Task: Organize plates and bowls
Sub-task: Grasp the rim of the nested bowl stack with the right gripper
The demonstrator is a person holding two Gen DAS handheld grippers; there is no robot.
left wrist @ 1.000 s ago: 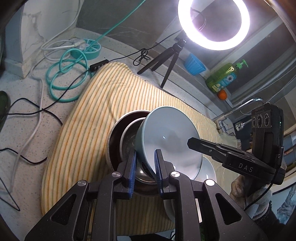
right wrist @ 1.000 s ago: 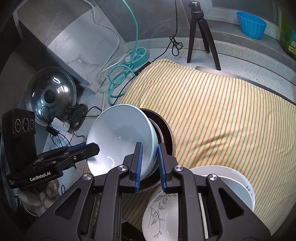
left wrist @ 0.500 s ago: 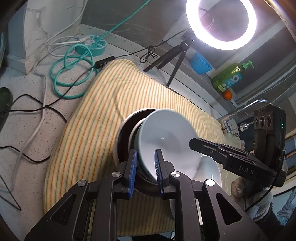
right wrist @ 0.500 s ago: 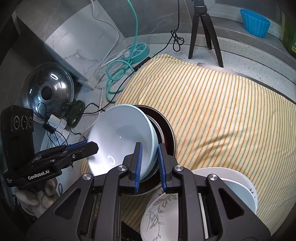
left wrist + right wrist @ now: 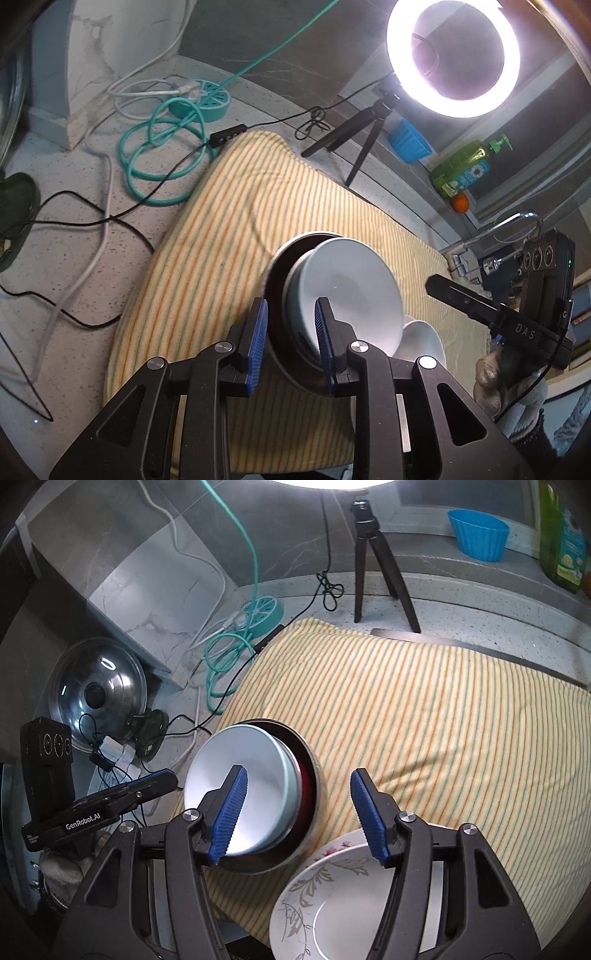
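Observation:
A pale blue bowl point(image 5: 347, 291) point(image 5: 236, 786) sits nested in a steel bowl with a dark red inside point(image 5: 306, 775) point(image 5: 280, 350) on the striped yellow cloth point(image 5: 424, 716) point(image 5: 229, 243). My left gripper point(image 5: 290, 343) is open, its fingers straddling the near rims of both bowls. My right gripper point(image 5: 301, 812) is wide open above the bowls, holding nothing. White plates, one with a floral pattern point(image 5: 332, 897), lie stacked at the cloth's near edge; they also show in the left wrist view point(image 5: 424, 336).
A ring light on a tripod point(image 5: 454, 55) stands at the back. A teal cable coil point(image 5: 166, 155) and black wires lie left of the cloth. A pot lid point(image 5: 98, 690) leans at the left. A blue cup point(image 5: 476, 535), a soap bottle point(image 5: 465, 170) and a tap point(image 5: 509, 225) are at the right.
Both grippers held the pale blue bowl's rim tilted over the steel bowl. It has settled into the steel bowl, and both grippers have opened, the right one widely.

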